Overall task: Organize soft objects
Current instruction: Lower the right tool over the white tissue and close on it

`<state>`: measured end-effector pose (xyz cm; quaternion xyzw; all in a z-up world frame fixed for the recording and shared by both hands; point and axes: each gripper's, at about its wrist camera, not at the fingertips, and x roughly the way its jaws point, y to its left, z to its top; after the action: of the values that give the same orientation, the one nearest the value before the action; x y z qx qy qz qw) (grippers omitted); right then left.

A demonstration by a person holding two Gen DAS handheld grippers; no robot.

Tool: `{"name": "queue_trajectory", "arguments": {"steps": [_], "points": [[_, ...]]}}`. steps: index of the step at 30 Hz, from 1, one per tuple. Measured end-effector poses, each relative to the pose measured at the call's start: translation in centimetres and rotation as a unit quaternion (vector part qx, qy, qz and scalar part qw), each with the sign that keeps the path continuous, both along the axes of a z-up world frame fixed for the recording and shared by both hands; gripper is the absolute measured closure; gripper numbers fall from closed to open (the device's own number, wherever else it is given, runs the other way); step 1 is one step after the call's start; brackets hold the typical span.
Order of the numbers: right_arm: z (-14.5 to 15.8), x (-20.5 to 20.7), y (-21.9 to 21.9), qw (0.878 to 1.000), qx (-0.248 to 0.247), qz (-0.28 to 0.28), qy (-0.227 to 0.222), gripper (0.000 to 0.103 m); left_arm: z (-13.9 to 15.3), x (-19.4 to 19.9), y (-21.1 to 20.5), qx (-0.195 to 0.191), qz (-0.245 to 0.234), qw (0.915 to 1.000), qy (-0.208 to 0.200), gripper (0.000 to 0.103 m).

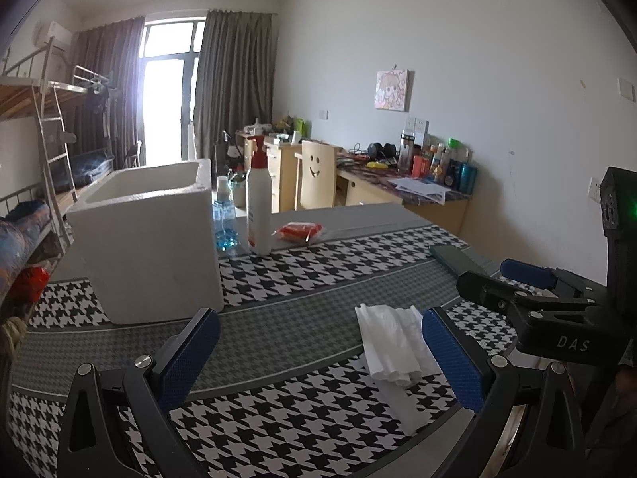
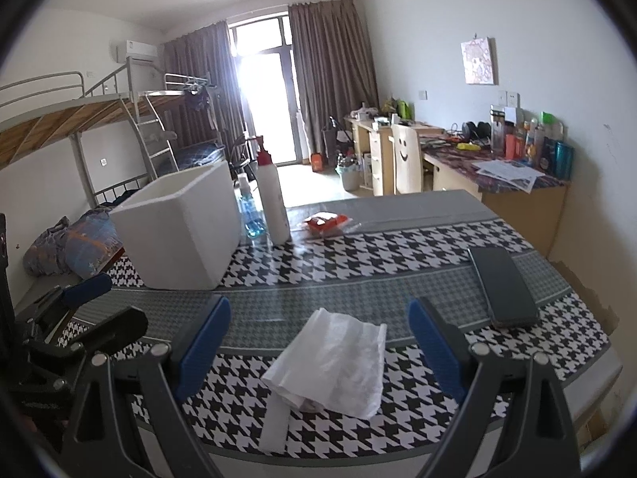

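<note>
A crumpled white plastic bag (image 2: 330,362) lies on the houndstooth tablecloth (image 2: 398,251) near the front edge of the table, between the spread fingers of the right gripper (image 2: 320,348), which hangs above it with its jaws wide apart and nothing in them. The left gripper (image 1: 318,358) is likewise released and empty, and from its camera the bag (image 1: 392,344) sits just inside its right-hand finger. The bag looks very light, thin and limp, loosely folded into a rough rectangle with a narrower strip trailing toward the table edge; it will likely sag, unfold and slide on the smooth cloth rather than hold its shape. The thick bunched middle, where the folds pile up, seems the best place to pinch, since a single edge layer could slip out. An open white foam box (image 2: 179,231) stands well apart to the left and looks a likely place for it. A pump bottle (image 2: 274,203), a blue spray bottle (image 2: 249,215), a red packet (image 2: 328,221) and a dark phone (image 2: 503,286) also rest on the table.
</note>
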<state>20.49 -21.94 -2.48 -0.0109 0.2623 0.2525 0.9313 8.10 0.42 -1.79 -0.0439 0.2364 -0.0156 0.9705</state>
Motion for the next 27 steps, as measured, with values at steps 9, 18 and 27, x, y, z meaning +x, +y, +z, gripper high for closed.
{"name": "queue_trajectory", "arguments": {"steps": [9, 18, 27], "points": [[-1.2, 0.6, -0.2, 1.0, -0.005, -0.009, 0.021, 0.01, -1.3, 0.5, -0.6, -0.003, -0.009, 0.9997, 0.021, 0.001], [-2.4, 1.1, -0.5, 0.999, -0.012, -0.015, 0.039, 0.01, -2.5, 1.3, -1.2, -0.005, -0.017, 0.9989, 0.042, 0.001], [-4.1, 2.0, -0.3, 0.998, -0.019, -0.012, 0.066, 0.01, -4.0, 2.0, -1.8, -0.005, -0.026, 0.9974, 0.066, 0.001]]}}
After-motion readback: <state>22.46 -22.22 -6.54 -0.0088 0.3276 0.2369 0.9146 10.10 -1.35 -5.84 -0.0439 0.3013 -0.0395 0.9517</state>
